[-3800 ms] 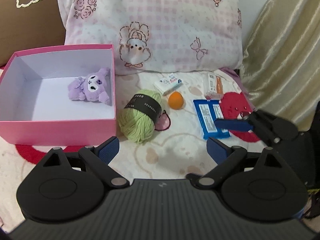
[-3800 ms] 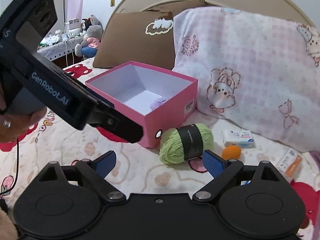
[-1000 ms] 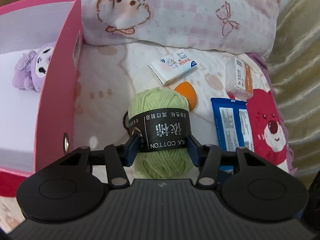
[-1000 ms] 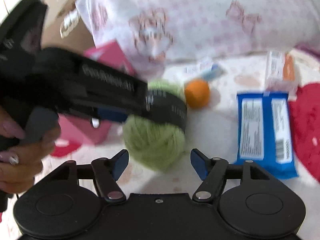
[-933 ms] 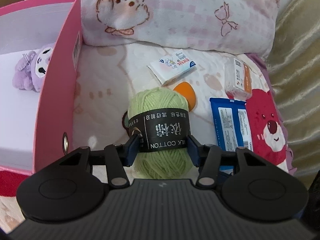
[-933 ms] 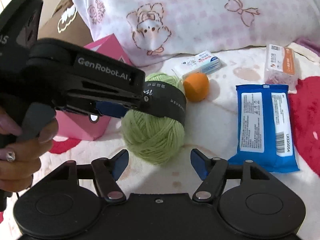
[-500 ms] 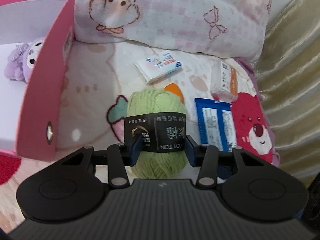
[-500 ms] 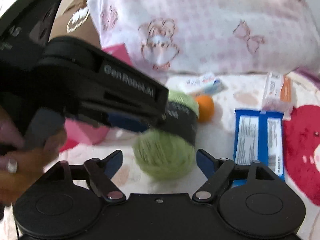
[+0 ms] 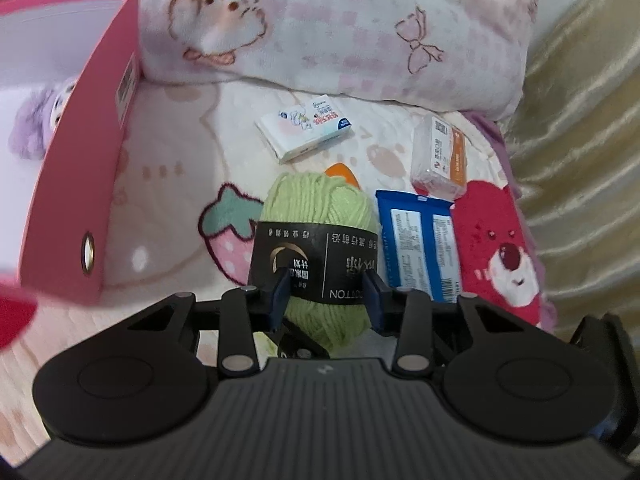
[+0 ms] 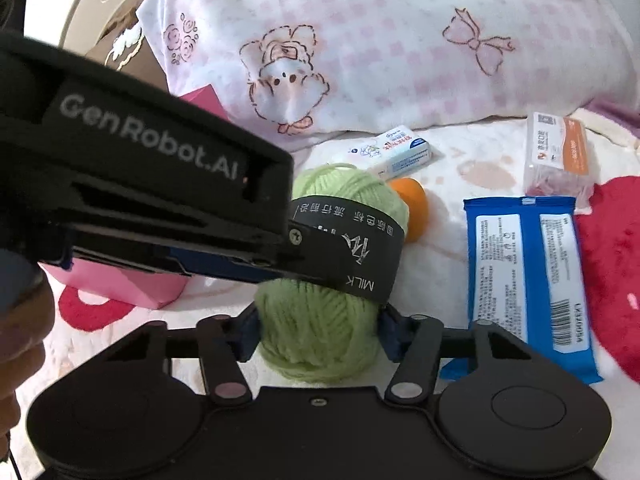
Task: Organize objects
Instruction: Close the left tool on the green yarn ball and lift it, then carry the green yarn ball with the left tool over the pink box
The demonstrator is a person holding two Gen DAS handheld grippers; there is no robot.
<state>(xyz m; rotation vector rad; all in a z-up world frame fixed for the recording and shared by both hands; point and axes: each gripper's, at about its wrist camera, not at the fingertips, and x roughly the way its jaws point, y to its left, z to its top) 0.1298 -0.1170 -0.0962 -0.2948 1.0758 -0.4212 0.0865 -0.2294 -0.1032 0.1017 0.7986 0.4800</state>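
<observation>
A green yarn ball (image 9: 316, 200) with a black paper band hangs just above the bedspread. My left gripper (image 9: 326, 292) is shut on it at the band, its jaws still closing and the pads denting the wool. In the right wrist view the left tool's black housing (image 10: 160, 184) reaches in from the left over the yarn ball (image 10: 340, 188). My right gripper (image 10: 318, 332) is closing too, with a pad against each side of the ball's lower end. The open pink box (image 9: 80, 184) stands to the left with a purple plush (image 9: 36, 128) inside.
On the bedspread lie a tissue packet (image 9: 304, 132), an orange ball (image 10: 412, 204), a blue wipes pack (image 9: 420, 240) and an orange-and-white packet (image 9: 440, 156). A pink pillow (image 9: 340, 28) lies behind and a curtain (image 9: 580, 140) hangs at right. A hand (image 10: 16, 340) holds the left tool.
The left jaws have squeezed the yarn narrower and raised it, uncovering the strawberry print. The right jaws, wide apart before, have come in against the ball's lower end.
</observation>
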